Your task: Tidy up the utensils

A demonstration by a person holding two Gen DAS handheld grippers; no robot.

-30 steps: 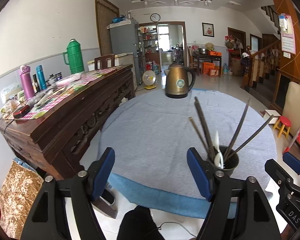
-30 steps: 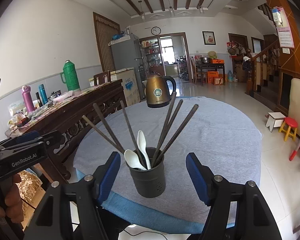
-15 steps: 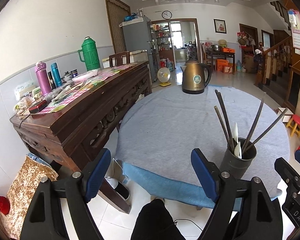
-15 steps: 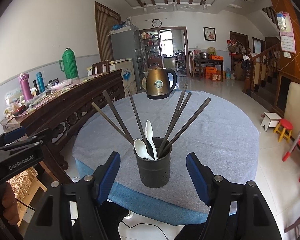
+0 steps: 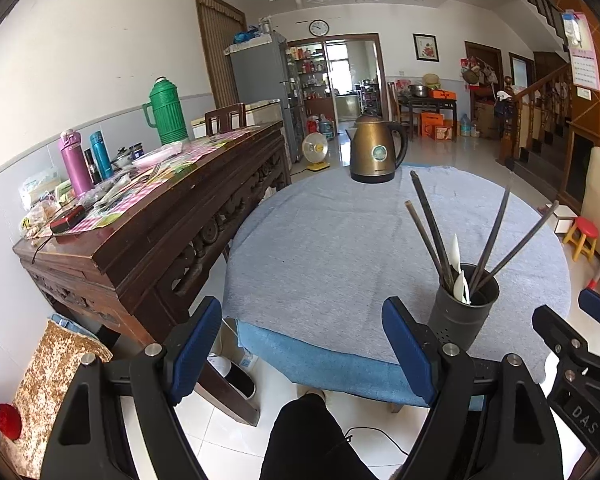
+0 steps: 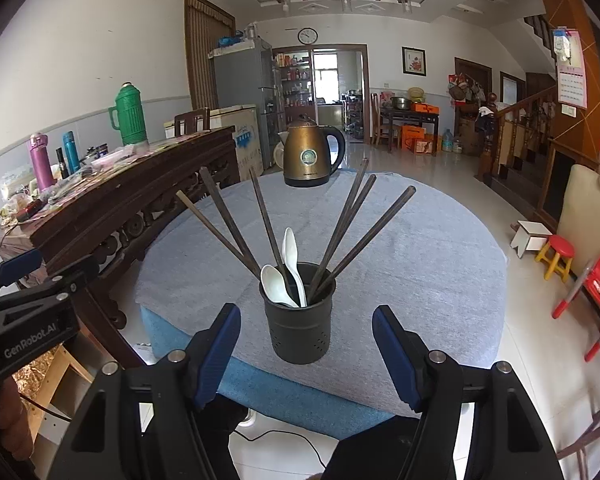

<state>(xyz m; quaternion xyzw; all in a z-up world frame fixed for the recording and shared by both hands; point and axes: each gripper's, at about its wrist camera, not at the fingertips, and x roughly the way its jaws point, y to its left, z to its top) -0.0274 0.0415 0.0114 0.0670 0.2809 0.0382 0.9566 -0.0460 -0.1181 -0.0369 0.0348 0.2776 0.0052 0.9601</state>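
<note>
Dark metal holder (image 6: 300,320) stood near the round table's (image 6: 420,248) front edge, upright on grey cloth, with six dark chopsticks (image 6: 356,224) fanned out and two white spoons (image 6: 292,260) inside, all counted from the right wrist view; showed only four sticks and one spoon edge-on from the left. Hung before that edge with jaws wide and empty: right gripper (image 6: 306,354) facing the holder, left gripper (image 5: 302,354) left of it.
</note>
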